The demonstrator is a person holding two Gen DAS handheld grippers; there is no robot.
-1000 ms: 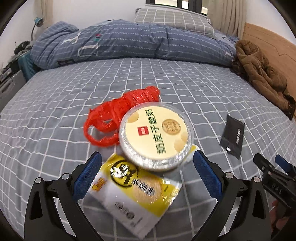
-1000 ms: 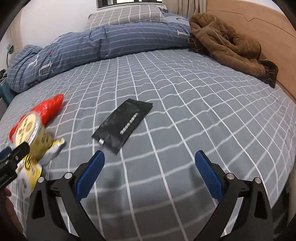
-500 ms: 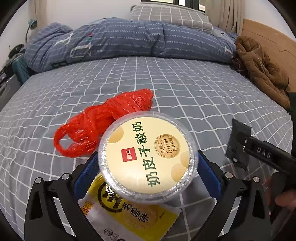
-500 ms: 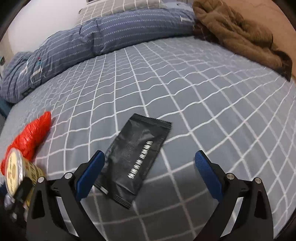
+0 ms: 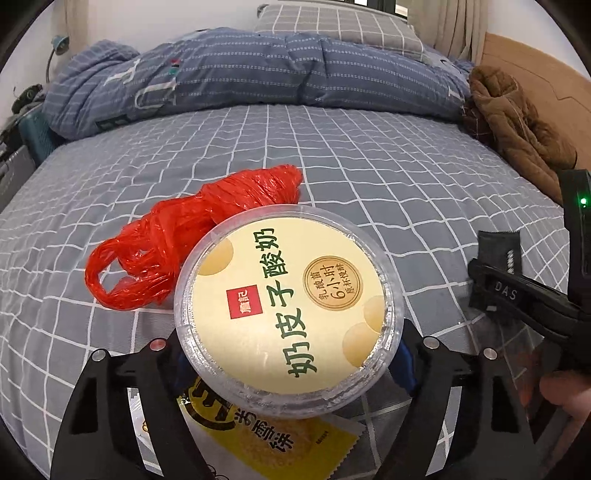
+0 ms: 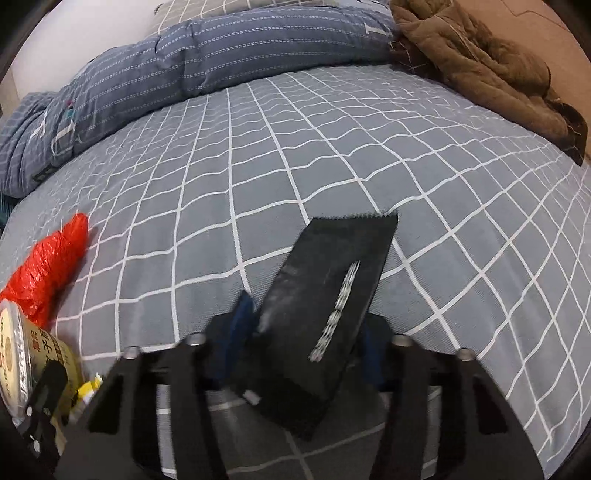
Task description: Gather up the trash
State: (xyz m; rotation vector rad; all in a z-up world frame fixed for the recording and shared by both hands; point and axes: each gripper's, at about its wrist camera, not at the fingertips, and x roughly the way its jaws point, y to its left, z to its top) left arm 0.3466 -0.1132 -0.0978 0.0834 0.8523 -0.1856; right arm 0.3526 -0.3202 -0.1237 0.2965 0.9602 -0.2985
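A round yogurt cup (image 5: pixel 288 317) with a cream lid sits between the fingers of my left gripper (image 5: pixel 291 354). The jaws are closing and the pads touch its sides. Under it lies a yellow snack packet (image 5: pixel 258 439), and a crumpled red plastic bag (image 5: pixel 177 254) lies behind it to the left. My right gripper (image 6: pixel 303 347) is closing on a black wrapper (image 6: pixel 325 295). Its blue pads press the wrapper's edges, and the far end is tipped up off the sheet. The wrapper (image 5: pixel 498 251) also shows at the right of the left wrist view.
Everything lies on a bed with a grey checked sheet (image 5: pixel 369 166). A folded blue quilt (image 5: pixel 258 77) and a pillow (image 5: pixel 332 22) lie along the far side. A brown jacket (image 5: pixel 517 125) lies by the wooden headboard (image 5: pixel 535 74). A hand (image 5: pixel 565 395) shows at lower right.
Both grippers dropped toward the bed and drew their jaws in. The left closed around the yogurt cup. The right moved over the black wrapper and pinched it, lifting its far end.
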